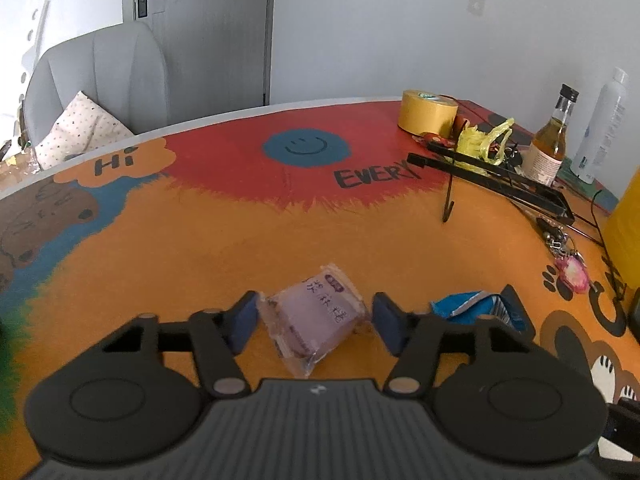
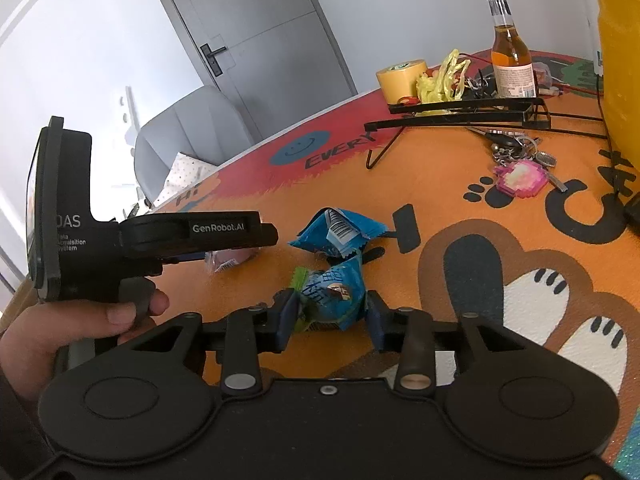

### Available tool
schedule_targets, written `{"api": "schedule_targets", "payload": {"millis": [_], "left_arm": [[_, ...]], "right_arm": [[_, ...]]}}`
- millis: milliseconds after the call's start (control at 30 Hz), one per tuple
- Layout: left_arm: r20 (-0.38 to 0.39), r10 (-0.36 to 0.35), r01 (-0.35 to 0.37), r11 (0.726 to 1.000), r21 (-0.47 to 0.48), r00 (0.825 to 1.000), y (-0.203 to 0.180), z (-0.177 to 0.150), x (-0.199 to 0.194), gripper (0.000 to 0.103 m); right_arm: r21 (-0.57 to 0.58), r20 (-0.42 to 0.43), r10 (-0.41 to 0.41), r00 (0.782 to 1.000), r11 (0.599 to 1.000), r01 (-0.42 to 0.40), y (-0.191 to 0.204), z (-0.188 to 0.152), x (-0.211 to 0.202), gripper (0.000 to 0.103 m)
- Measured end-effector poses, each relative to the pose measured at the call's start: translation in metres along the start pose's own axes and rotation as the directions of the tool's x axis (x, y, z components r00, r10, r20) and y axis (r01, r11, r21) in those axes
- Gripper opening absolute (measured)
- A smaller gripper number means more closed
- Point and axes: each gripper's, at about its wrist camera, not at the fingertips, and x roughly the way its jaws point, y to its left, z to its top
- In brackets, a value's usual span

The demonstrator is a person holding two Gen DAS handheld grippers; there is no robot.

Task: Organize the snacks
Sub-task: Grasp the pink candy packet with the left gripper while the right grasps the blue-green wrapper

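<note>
Your left gripper stands half open around the purple snack pack — one pad at 9 o'clock touches the wrapper's edge, the pad at 3 o'clock stands just clear, so nothing is gripped yet. Your right gripper has its pads against both sides of the blue-green snack packet; it looks pinched, though whether it is off the table I cannot tell.

I judge both hands to be at the pick-up step. Next, the left needs to close on the purple pack; then each snack must go to a collecting place that neither view clearly shows.

Only the right wrist view shows your left hand on its handle and the open blue wrapper at 12 o'clock from the right jaws. Only the left view shows the purple pack whole, at 6 o'clock.
</note>
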Motion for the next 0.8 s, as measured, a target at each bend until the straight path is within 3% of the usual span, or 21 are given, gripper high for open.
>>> {"api": "schedule_targets", "payload": {"millis": [33, 200, 800], "left_arm": [[-0.001, 0.000, 0.000, 1.000, 0.000, 1.000, 0.001, 0.000, -0.001, 0.052], [-0.016, -0.004, 0.004, 1.000, 0.000, 1.000, 0.011, -0.003, -0.010, 0.047], [0.004, -0.033, 0.033, 0.999, -0.041, 0.999, 0.069, -0.018, -0.068, 0.045]], "right_arm": [[0.002, -0.001, -0.001, 1.000, 1.000, 0.001, 0.000, 0.000, 0.000, 0.043], [0.009, 0.014, -0.015, 1.000, 1.000, 0.015, 0.003, 0.003, -0.003, 0.071], [-0.028, 0.002, -0.149, 0.989, 0.988, 0.149, 0.032, 0.008, 0.009, 0.081]]}}
